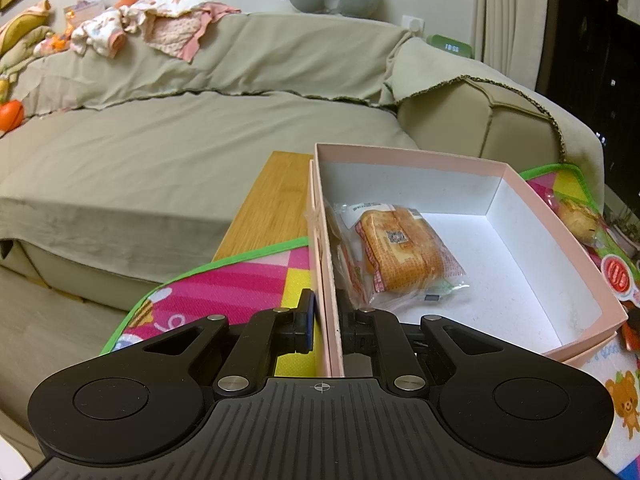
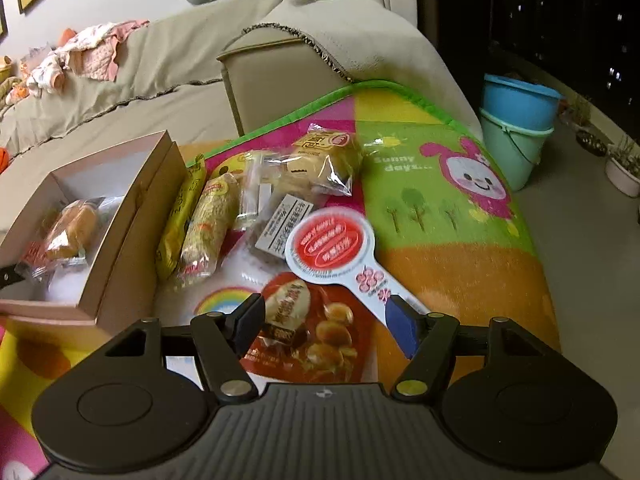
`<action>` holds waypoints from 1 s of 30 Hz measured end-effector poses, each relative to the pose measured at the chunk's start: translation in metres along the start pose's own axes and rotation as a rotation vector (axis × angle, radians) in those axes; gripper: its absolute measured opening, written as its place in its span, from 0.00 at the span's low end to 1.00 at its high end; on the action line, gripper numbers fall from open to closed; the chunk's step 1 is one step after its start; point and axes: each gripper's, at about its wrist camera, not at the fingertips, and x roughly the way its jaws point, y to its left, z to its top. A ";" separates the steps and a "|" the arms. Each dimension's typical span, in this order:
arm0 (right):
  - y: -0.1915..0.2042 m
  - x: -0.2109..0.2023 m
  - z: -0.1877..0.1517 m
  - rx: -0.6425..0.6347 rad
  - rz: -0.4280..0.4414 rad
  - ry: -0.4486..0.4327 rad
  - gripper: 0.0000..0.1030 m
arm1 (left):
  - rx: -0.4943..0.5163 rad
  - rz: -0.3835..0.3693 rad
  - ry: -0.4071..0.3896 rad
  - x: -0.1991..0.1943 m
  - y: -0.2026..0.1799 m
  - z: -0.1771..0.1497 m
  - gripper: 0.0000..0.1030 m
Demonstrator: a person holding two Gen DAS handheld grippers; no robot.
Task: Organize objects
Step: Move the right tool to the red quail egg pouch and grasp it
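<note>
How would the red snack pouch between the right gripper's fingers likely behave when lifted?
The red snack pouch looks like a thin glossy film, so probably floppy and somewhat slippery. It lies flat, so likely light. The right gripper is open around it.

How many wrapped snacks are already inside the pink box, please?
1 for certain: a wrapped bun lies against the left wall of the box, by the left gripper. An orange-printed wrapper edge beside it may be a second, mostly hidden.

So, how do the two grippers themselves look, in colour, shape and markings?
Both look alike. The left gripper and right gripper have matte black ribbed bodies with a small white crosshair mark, round black discs at both sides, angled black link arms with silver pivot pins, and a blue pad on one finger. No cables or sleeves show.
</note>
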 end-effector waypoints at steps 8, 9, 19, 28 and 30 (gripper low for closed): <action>0.018 -0.007 -0.024 -0.059 0.034 0.028 0.66 | 0.001 0.002 0.001 0.000 0.000 0.000 0.12; 0.021 -0.008 -0.025 -0.073 0.032 0.025 0.66 | 0.001 0.001 0.001 0.000 0.000 0.000 0.12; 0.032 -0.004 -0.015 -0.057 0.034 0.009 0.83 | 0.000 0.000 0.000 -0.001 0.000 -0.002 0.12; 0.042 0.007 -0.010 -0.062 0.011 0.004 0.72 | 0.010 -0.003 -0.007 -0.002 0.000 -0.003 0.12; 0.044 0.006 -0.012 -0.087 0.016 0.008 0.71 | 0.013 -0.006 -0.008 -0.002 0.000 -0.003 0.12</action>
